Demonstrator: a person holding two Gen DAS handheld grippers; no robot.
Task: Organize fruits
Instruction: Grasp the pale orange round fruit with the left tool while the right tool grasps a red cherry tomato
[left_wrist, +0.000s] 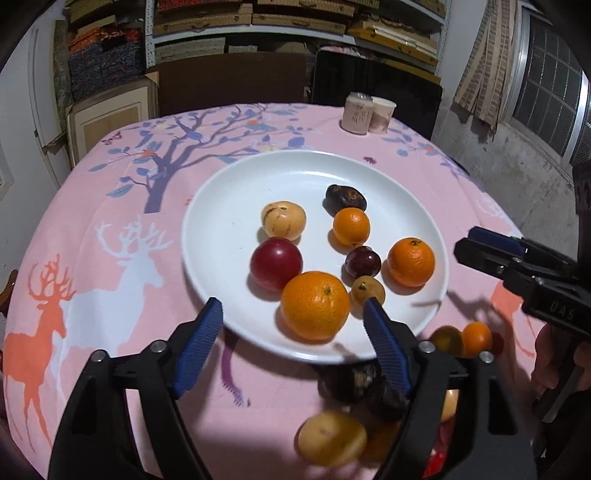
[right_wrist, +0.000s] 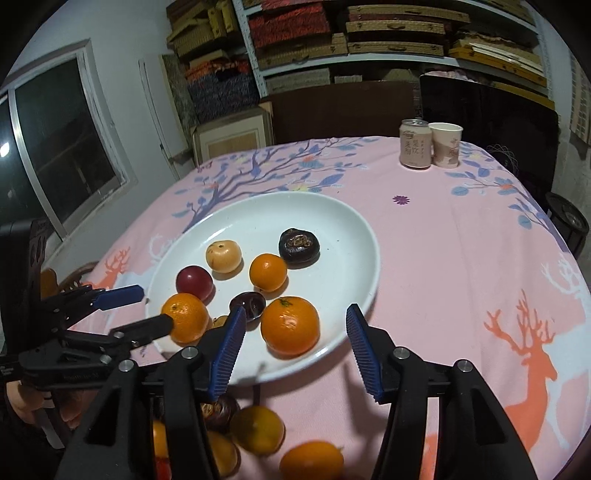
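A white plate on the pink tablecloth holds several fruits: a large orange, another orange, a small orange, a red plum, a yellow fruit, dark fruits. My left gripper is open around the large orange at the plate's near rim. My right gripper is open and empty above the near rim.
Several loose fruits lie on the cloth in front of the plate. A drink can and a paper cup stand at the far edge. Shelves with boxes fill the background.
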